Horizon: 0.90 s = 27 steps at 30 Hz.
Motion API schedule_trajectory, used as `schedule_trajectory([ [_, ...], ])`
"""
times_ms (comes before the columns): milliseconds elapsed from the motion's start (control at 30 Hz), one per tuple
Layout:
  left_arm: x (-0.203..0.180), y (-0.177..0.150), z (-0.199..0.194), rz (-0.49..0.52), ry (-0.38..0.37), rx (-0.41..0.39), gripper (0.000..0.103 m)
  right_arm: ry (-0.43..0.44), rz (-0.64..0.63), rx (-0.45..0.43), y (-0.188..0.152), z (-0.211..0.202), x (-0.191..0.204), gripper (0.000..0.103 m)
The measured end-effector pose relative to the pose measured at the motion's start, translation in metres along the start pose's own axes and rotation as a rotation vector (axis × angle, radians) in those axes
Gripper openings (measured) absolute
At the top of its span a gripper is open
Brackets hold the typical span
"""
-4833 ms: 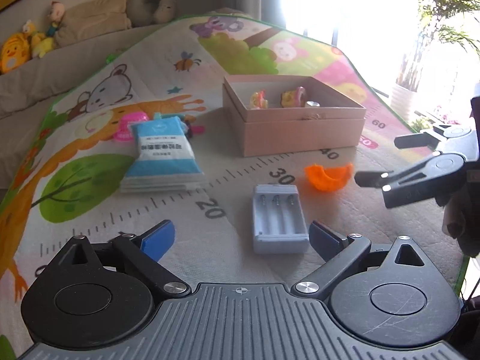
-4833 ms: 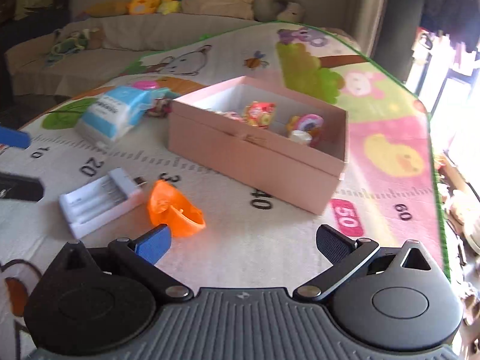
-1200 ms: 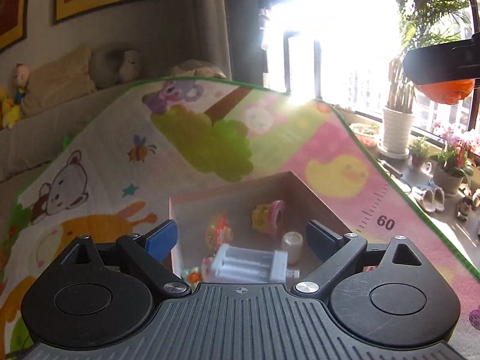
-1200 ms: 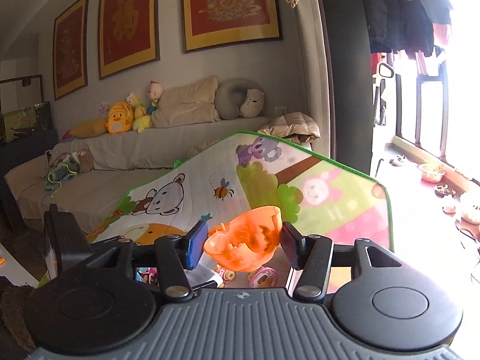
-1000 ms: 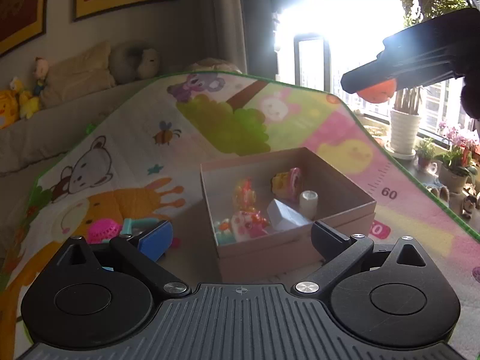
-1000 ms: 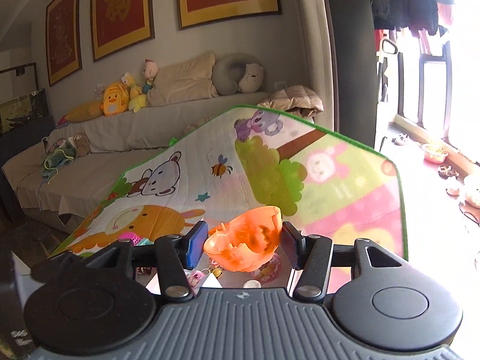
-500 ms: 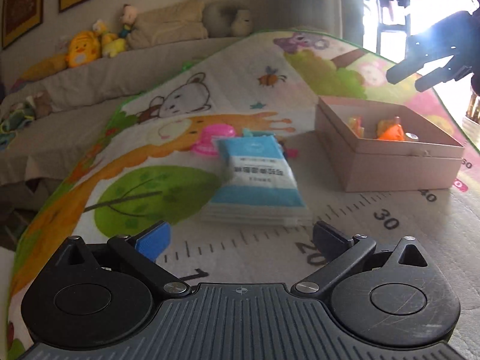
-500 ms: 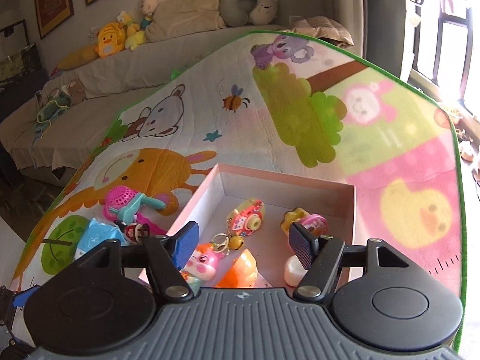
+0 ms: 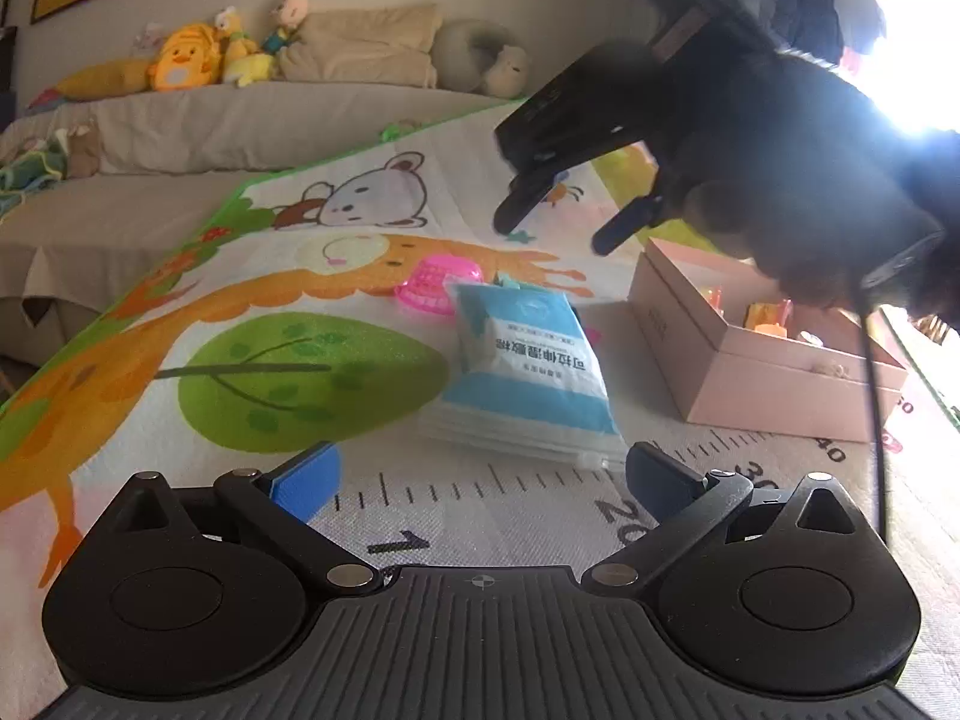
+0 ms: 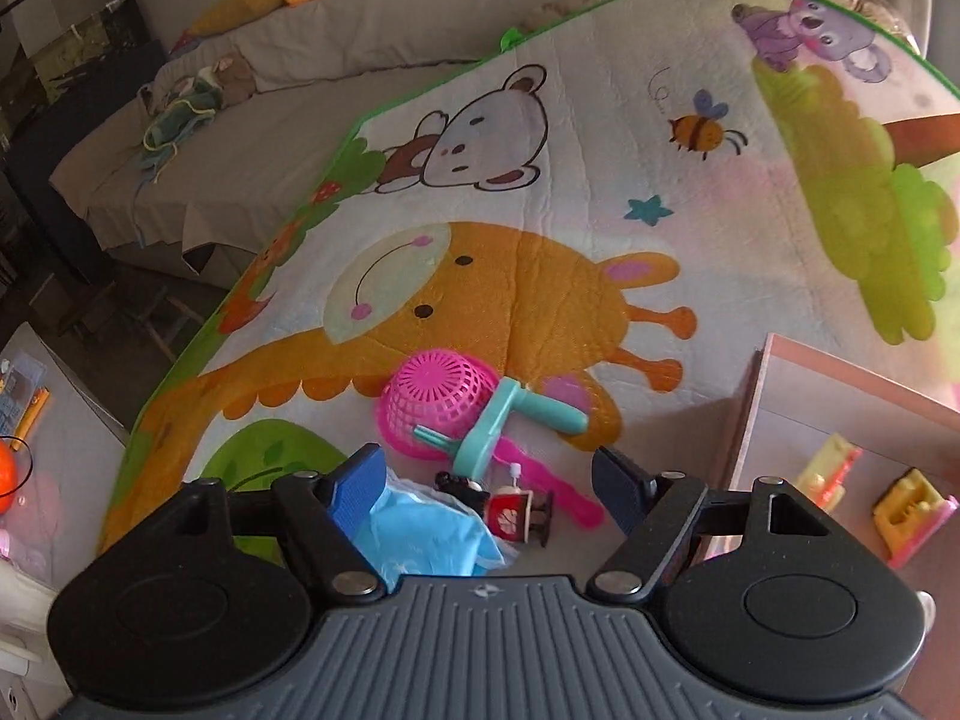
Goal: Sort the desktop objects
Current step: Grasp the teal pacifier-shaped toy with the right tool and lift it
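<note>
Low over the play mat point(image 9: 252, 312), the left claw point(image 9: 480, 477) points toward 12 o'clock with its jaws spread wide and nothing between them; the blue-and-white packet point(image 9: 525, 369) lies just ahead of its tips on the surface. From 1 o'clock the right claw point(image 9: 555, 225) reaches in above the mat, tilted downward toward 8 o'clock, its two fingers apart and holding nothing. In its own view the right claw point(image 10: 487, 483) hangs over a cluster of small things: a pink mesh basket point(image 10: 435, 402), a teal toy handle point(image 10: 522, 417) lying across the basket's rim, a small red-and-black figure point(image 10: 510, 510) just beside the packet's crumpled blue end point(image 10: 426, 540). The pink box point(image 9: 762, 372) sits at 3 o'clock of the packet, well apart from it, open-topped, with small toys point(image 10: 900, 510) inside. A sofa point(image 9: 228, 120) with plush toys point(image 9: 180, 63) lines the far side at 11 o'clock.
</note>
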State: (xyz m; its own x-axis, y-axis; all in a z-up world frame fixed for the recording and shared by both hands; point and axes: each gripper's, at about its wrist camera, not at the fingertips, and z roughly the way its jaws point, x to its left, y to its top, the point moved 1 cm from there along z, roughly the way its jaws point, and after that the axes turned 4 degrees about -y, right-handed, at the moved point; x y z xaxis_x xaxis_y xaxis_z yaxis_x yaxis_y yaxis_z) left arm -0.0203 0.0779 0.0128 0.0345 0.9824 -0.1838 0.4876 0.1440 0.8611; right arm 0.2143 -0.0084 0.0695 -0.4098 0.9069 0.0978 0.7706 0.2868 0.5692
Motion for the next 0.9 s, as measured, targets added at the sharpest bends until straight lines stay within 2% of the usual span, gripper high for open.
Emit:
schedule_trajectory([
  [233, 0.005, 0.000, -0.002, -0.034, -0.025, -0.011, 0.103, -0.043, -0.100, 0.076, 0.004, 0.061, 0.022, 0.072],
  [267, 0.006, 0.000, -0.002, -0.039, -0.026, -0.014, 0.103, -0.045, -0.095, 0.087, 0.003, 0.065, 0.023, 0.070],
  [300, 0.006, 0.000, -0.002, -0.042, -0.028, -0.016, 0.103, -0.042, -0.088, 0.099, 0.003, 0.069, 0.022, 0.062],
  [400, 0.008, 0.000, -0.003, -0.050, -0.029, -0.019, 0.103, -0.055, -0.093, 0.077, 0.002, 0.064, 0.023, 0.048],
  [567, 0.008, 0.000, -0.003, -0.054, -0.028, -0.020, 0.103, -0.033, -0.124, 0.007, -0.005, 0.022, 0.023, 0.048],
  [667, 0.008, 0.000, -0.002, -0.051, -0.025, -0.020, 0.103, 0.028, -0.113, -0.023, -0.014, -0.021, 0.014, 0.048],
  [800, 0.006, 0.000, -0.002, -0.041, -0.018, -0.020, 0.103, 0.064, -0.138, -0.054, -0.046, -0.082, 0.000, 0.048],
  [900, 0.006, -0.001, -0.002, -0.042, -0.011, -0.020, 0.103, 0.025, -0.152, -0.085, -0.084, -0.116, -0.013, 0.048],
])
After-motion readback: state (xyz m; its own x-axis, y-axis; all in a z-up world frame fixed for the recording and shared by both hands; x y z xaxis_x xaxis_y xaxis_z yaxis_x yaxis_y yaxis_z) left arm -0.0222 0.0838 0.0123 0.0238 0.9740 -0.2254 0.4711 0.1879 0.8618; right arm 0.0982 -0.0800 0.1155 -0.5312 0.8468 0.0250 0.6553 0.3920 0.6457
